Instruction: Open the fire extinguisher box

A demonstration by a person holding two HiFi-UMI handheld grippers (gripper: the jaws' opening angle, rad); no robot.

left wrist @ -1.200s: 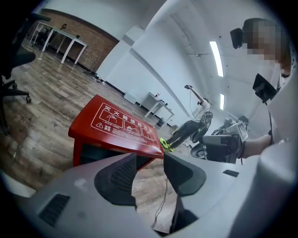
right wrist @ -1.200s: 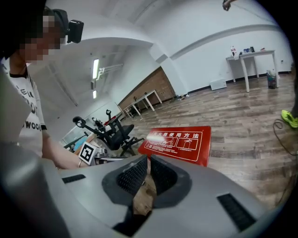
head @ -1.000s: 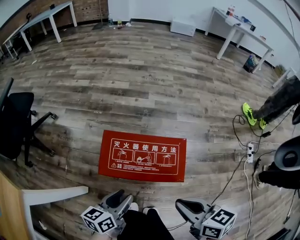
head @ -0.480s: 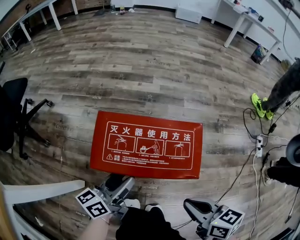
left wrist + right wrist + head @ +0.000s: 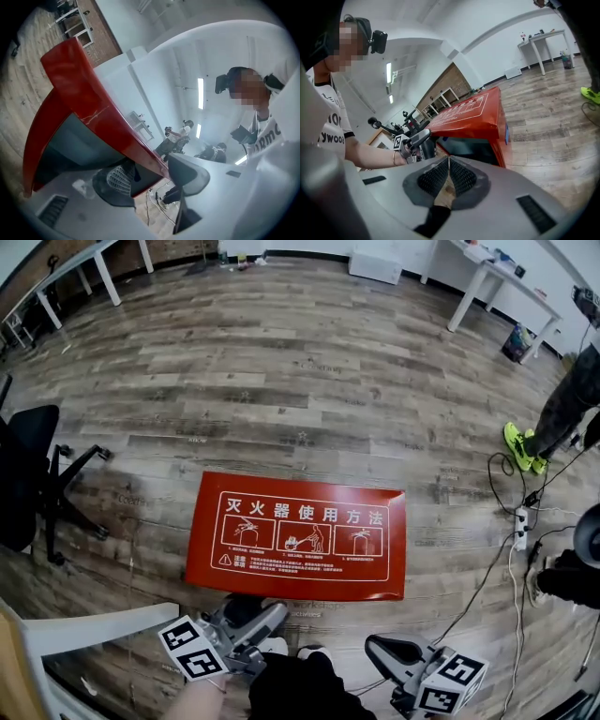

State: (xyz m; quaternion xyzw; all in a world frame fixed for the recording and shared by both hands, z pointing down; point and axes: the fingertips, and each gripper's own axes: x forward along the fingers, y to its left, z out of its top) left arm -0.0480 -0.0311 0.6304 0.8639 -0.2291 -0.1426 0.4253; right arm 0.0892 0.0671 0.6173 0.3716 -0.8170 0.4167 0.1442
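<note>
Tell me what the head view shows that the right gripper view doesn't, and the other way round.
Only the head view: the power strip on the floor, and the marker cube on the right gripper.

Only the right gripper view: the dark window in the box's front, and that gripper's jaws pressed together with nothing between them.

Both: the red fire extinguisher box with its white-printed lid, the wooden floor, a white table and a bystander's green shoe.

Left tongs (image 5: 259, 613): level, jaws just opening wide, fire extinguisher box (image 5: 298, 536) edge between, ungripped.
Right tongs (image 5: 378, 649): tilted down, jaws together, empty.
</note>
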